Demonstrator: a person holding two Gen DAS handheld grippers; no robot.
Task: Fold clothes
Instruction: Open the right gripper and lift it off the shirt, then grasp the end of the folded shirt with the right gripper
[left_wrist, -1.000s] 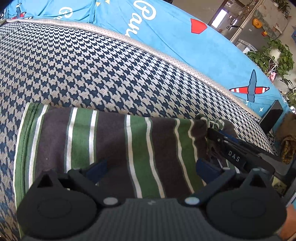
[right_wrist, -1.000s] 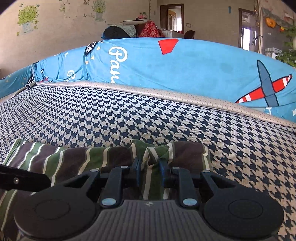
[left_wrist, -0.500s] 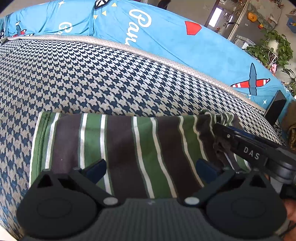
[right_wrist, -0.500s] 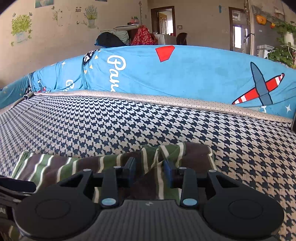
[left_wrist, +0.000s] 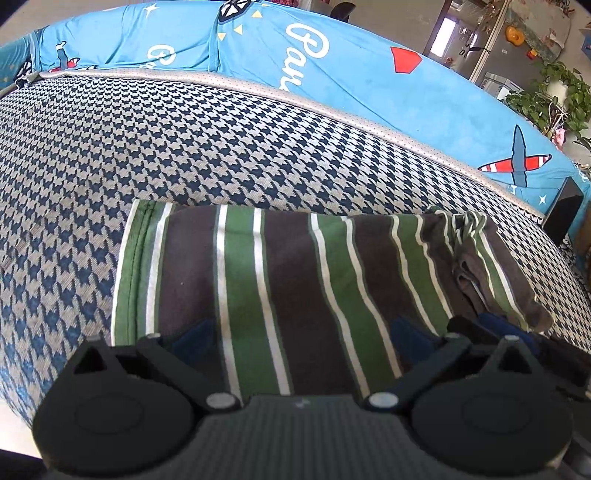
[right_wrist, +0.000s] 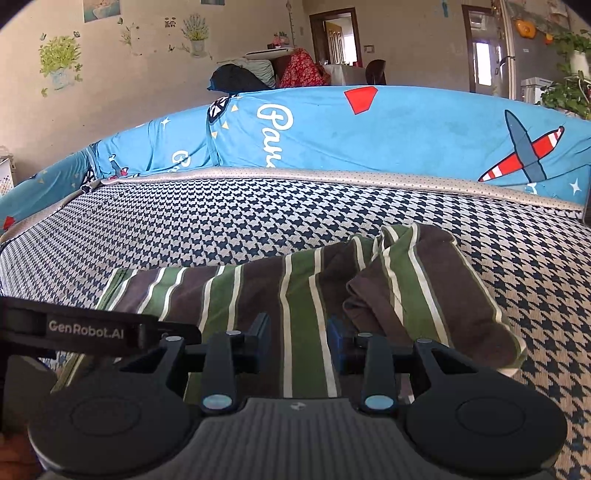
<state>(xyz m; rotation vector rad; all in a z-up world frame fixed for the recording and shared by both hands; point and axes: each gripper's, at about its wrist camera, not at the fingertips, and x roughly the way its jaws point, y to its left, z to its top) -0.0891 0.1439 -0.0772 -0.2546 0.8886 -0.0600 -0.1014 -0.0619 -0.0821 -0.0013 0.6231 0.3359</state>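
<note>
A houndstooth-patterned sofa seat (left_wrist: 221, 140) in navy and cream fills both views, backed by a blue cover (right_wrist: 406, 125) printed with aeroplanes and lettering. Beyond it stand a beige wall with flower decals (right_wrist: 59, 62), a doorway (right_wrist: 336, 37) and potted plants (left_wrist: 554, 92). The folded striped garment (left_wrist: 295, 277), green, brown and white, lies on the near part of the seat, its long axis running left to right, stripes pointing near to far; its right end is rumpled. The left gripper (left_wrist: 299, 339) is spread wide above the cloth. The right gripper (right_wrist: 299, 339) is parted, pads clear of the cloth beneath.
</note>
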